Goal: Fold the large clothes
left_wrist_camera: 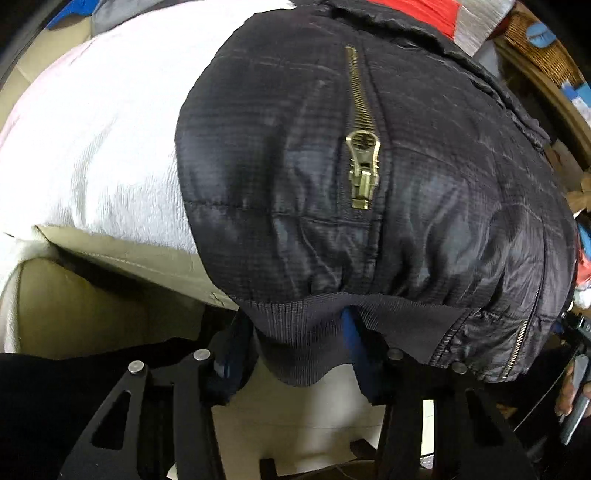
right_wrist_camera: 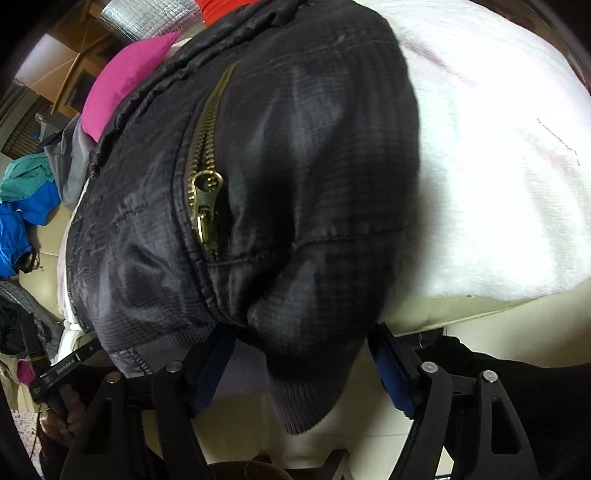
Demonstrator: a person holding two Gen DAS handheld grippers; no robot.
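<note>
A dark padded jacket (left_wrist_camera: 406,166) with a brass zipper pull (left_wrist_camera: 364,166) lies over a white blanket (left_wrist_camera: 103,147), and its ribbed hem (left_wrist_camera: 303,332) hangs over the near edge. My left gripper (left_wrist_camera: 291,347) points down at that hem. Its blue-padded fingers (left_wrist_camera: 227,358) stand apart with the hem draped between them, and no pad visibly presses on it. In the right wrist view the same jacket (right_wrist_camera: 295,166) and zipper pull (right_wrist_camera: 205,199) show, with a hem corner (right_wrist_camera: 306,406) drooping between the spread fingers (right_wrist_camera: 393,369) of my right gripper (right_wrist_camera: 303,369), which is open.
The blanket (right_wrist_camera: 498,184) covers a beige cushion (left_wrist_camera: 74,302). Loose clothes are piled behind: pink (right_wrist_camera: 125,88), blue (right_wrist_camera: 22,229) and red (left_wrist_camera: 424,14). A wicker basket (left_wrist_camera: 532,29) stands at the far right. A hand (right_wrist_camera: 62,417) holds the other gripper at the left edge.
</note>
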